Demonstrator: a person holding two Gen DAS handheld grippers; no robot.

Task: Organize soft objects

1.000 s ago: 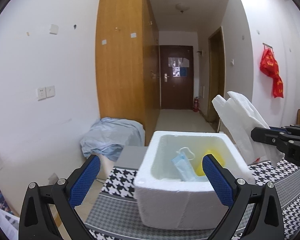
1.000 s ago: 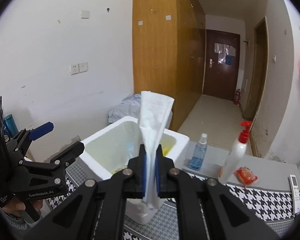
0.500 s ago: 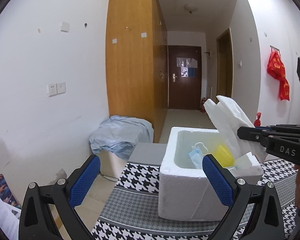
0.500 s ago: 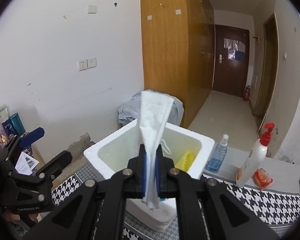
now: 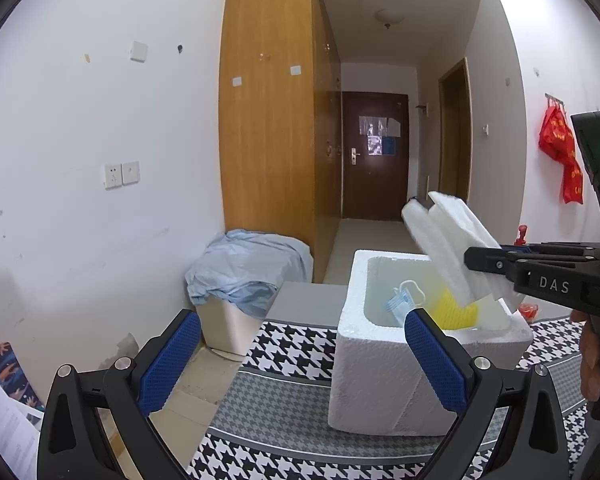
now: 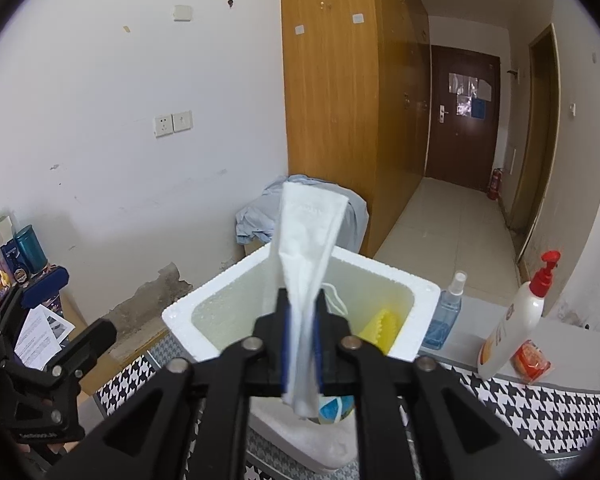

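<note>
My right gripper (image 6: 301, 344) is shut on a folded white cloth (image 6: 306, 248) and holds it over the near rim of the white foam box (image 6: 420, 286). In the left wrist view the cloth (image 5: 452, 240) slants over the box (image 5: 380, 384) at its right side, held by the right gripper (image 5: 484, 264). The box holds a blue face mask (image 5: 400, 300) and a yellow sponge-like piece (image 5: 456, 312). My left gripper (image 5: 296, 364) is open and empty, to the left of and in front of the box.
The box stands on a black-and-white houndstooth cloth (image 5: 292, 348). A blue spray bottle (image 6: 446, 316), a white pump bottle (image 6: 512, 332) and a red packet (image 6: 534, 364) stand right of the box. A bin draped in pale blue fabric (image 5: 244, 272) is on the floor at the left.
My left gripper has drawn back and to the left, so the box sits further right in its view. My right gripper has carried the white cloth closer over the box.
</note>
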